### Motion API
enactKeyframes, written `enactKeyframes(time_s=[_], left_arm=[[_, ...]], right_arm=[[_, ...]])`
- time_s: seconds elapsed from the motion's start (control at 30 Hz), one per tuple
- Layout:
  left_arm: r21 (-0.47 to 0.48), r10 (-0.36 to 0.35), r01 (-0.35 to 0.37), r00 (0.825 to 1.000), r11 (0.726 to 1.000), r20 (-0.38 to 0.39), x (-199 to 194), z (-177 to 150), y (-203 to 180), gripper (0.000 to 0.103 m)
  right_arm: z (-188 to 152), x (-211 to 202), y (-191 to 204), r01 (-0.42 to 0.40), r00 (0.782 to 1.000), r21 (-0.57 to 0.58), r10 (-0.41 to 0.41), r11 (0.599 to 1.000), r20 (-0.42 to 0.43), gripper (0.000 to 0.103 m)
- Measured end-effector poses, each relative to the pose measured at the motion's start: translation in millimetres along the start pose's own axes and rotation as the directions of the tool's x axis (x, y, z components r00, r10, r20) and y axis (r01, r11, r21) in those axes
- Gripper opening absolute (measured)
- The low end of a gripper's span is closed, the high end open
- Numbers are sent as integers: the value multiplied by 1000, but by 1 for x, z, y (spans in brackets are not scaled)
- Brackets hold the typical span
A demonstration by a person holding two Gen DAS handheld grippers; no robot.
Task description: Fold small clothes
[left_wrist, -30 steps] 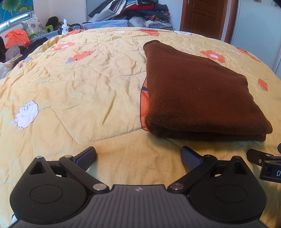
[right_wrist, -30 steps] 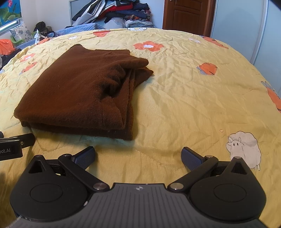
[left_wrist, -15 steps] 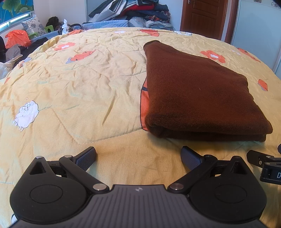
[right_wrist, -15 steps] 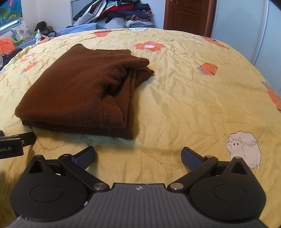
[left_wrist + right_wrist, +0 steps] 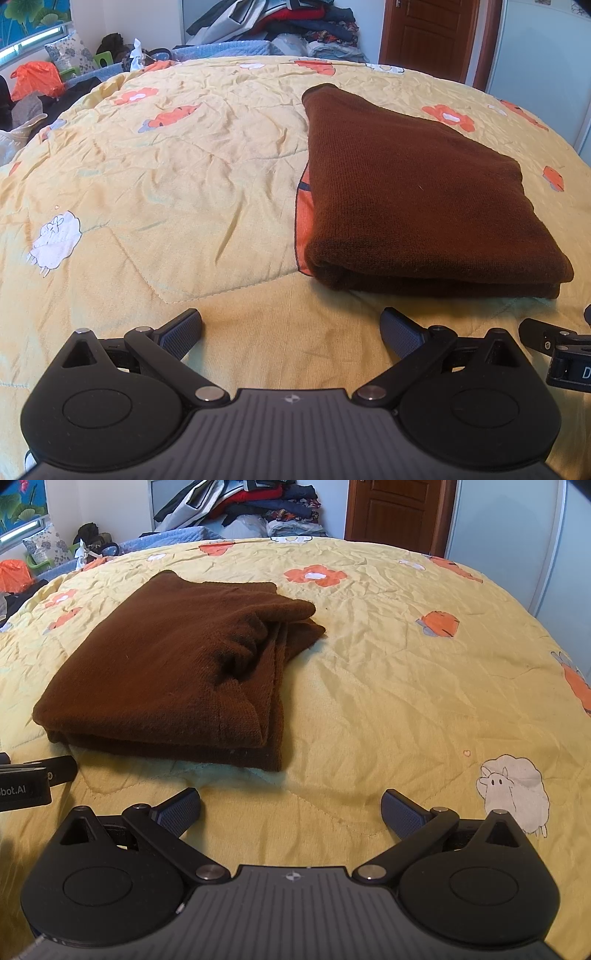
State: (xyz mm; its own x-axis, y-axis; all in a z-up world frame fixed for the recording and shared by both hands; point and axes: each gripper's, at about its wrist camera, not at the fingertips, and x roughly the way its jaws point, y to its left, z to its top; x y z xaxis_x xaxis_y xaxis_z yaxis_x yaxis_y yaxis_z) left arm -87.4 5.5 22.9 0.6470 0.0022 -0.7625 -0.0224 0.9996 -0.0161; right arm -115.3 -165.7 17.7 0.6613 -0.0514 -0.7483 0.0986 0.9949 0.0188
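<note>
Little can be read. In the right wrist view, the black body of the left gripper (image 5: pixel 22 781) at the left edge carries white lettering cut off by the frame — only "bot.AI" shows. In the left wrist view, the black body of the right gripper (image 5: pixel 565 354) at the right edge bears a single white letter, "D", with the rest out of frame. A small emblem sits at the middle of each camera's own gripper housing — it has no readable letters.
</note>
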Motion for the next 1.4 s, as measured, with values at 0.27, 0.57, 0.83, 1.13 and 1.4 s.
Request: enactKeyframes(time_s=[0.27, 0.57, 0.83, 1.13, 1.4], left_arm=[[0, 0, 0, 1000, 1000, -1, 0, 1, 0, 103], [1, -1, 1, 1000, 1000, -5, 1, 1, 0, 103], [-3, 3, -3, 1000, 1000, -9, 2, 2, 0, 103], [-3, 2, -2, 1000, 1000, -12, 2, 3, 0, 103], [-3, 1, -1, 1000, 1000, -14, 2, 3, 0, 103]], right_arm=[[0, 0, 0, 0, 1000, 0, 0, 1000, -1, 103], [0, 0, 1, -1, 1000, -1, 1, 1000, -5, 103], [0, 0, 1, -1, 1000, -2, 1, 1000, -7, 103], [1, 1, 0, -3, 1000, -4, 3, 1000, -12, 103], [1, 2, 0, -4, 1000, -5, 4, 1000, -14, 103]])
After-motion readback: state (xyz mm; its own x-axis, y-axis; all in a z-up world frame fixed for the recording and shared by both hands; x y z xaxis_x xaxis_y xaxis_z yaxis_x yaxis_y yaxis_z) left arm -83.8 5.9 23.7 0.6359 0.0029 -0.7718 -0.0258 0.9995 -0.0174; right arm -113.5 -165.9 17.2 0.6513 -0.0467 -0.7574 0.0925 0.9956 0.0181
